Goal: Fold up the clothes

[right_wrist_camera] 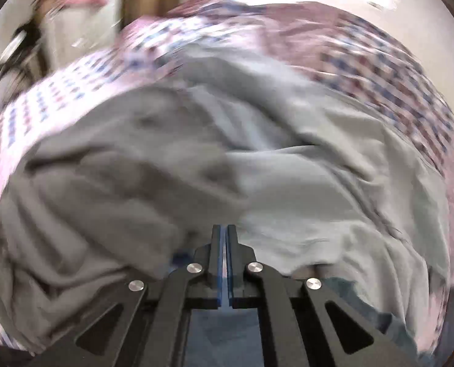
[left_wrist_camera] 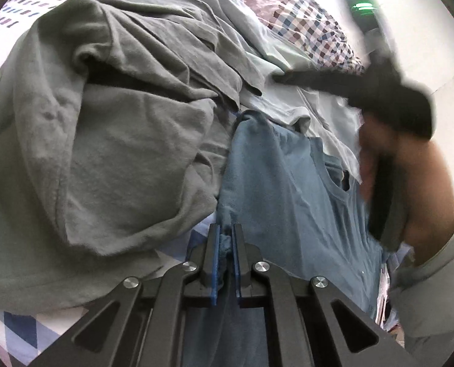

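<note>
Pinching a bunched fold of the blue cotton T-shirt [left_wrist_camera: 288, 189], the left gripper [left_wrist_camera: 226, 232] has its two blue-padded fingers clamped on the cloth at the shirt's near edge. Shirt drapes away rightward, neckline visible, its right margin beside the person's hand [left_wrist_camera: 389, 165] and pale sleeve. Just left, touching it, a crumpled grey-green fleece garment [left_wrist_camera: 104, 140] fills most of the near bed. Behind both, a pale white-grey garment [left_wrist_camera: 303, 104] lies rumpled. Three garments counted. Checked purple-and-blue bedding [left_wrist_camera: 312, 30] shows only at the far and left edges; little bare room.

Right gripper [right_wrist_camera: 226, 229]: fingers together, a sliver of gap, nothing seen held; view motion-blurred. In the left view its dark tip reaches over the pale garment; contact unclear.
</note>
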A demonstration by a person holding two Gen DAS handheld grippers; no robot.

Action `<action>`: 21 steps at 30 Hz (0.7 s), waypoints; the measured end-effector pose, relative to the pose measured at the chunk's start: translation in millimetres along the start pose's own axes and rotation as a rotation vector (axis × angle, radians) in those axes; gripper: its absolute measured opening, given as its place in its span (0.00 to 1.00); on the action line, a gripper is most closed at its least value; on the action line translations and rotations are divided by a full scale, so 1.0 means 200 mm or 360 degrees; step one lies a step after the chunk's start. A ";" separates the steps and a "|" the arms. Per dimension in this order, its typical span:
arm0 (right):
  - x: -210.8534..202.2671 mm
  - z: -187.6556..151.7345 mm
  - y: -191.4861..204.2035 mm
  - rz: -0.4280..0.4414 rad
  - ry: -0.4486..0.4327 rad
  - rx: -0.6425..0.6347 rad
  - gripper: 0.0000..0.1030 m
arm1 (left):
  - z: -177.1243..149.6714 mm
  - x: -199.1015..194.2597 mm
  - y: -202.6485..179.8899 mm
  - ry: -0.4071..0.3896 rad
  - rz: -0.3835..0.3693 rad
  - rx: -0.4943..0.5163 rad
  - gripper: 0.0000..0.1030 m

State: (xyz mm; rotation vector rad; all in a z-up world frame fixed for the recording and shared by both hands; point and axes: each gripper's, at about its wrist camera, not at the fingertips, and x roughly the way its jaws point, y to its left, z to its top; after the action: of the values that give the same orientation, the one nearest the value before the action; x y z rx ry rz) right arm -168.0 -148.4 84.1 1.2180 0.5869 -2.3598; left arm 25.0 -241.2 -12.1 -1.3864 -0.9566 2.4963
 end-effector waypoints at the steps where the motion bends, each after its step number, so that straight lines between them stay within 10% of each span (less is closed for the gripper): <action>1: 0.01 -0.01 0.00 0.0054 0.0037 -0.0003 0.01 | 0.00 0.00 0.01 0.0003 -0.0006 -0.0006 0.06; 8: 0.07 -0.08 0.06 0.0395 0.0281 -0.0068 0.39 | -0.01 -0.01 -0.01 -0.0001 -0.0006 0.0018 0.06; 16: 0.22 -0.12 0.32 0.0205 0.0464 -0.0482 0.38 | -0.01 -0.01 -0.06 -0.0016 -0.0062 0.0084 0.06; 18: 0.26 -0.15 0.34 0.0177 0.0503 -0.0503 0.06 | -0.02 -0.02 -0.10 -0.0020 -0.0085 0.0140 0.06; 21: 0.20 -0.14 0.29 0.0111 0.0377 -0.0428 0.04 | -0.05 0.01 -0.15 0.0020 -0.0099 0.0225 0.05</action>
State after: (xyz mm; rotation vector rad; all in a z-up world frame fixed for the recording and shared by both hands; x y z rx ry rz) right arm -140.3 -187.8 26.7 1.3746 0.8910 -2.0151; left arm 27.2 -211.3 0.6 -1.3080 -0.7909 2.4540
